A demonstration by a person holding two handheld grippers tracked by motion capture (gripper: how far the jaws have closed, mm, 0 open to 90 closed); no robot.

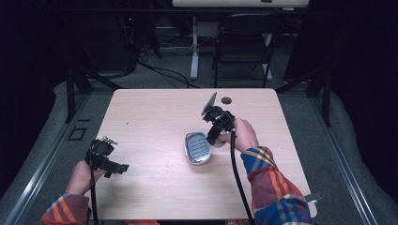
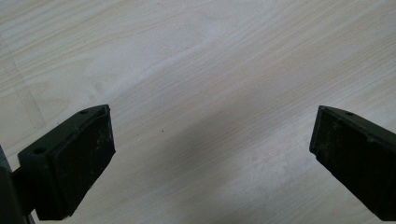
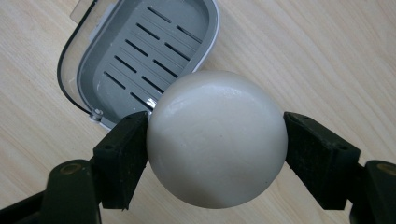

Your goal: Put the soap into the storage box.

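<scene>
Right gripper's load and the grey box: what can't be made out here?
- High view: the white round soap is too small, mostly hidden behind the right gripper.
- Right gripper view: the soap covers the near end of the grey slotted box.
- Right gripper view: the box's far rim is cut off at the top edge.

A pale wooden table (image 1: 155,117) carried a small dark round grommet (image 1: 226,100) near its far edge, at about one o'clock from its middle. Beyond it, at twelve o'clock, a black folding chair (image 1: 244,44) stood on grey floor, with a white desk leg (image 1: 194,49) just beside it at its nine o'clock.
</scene>
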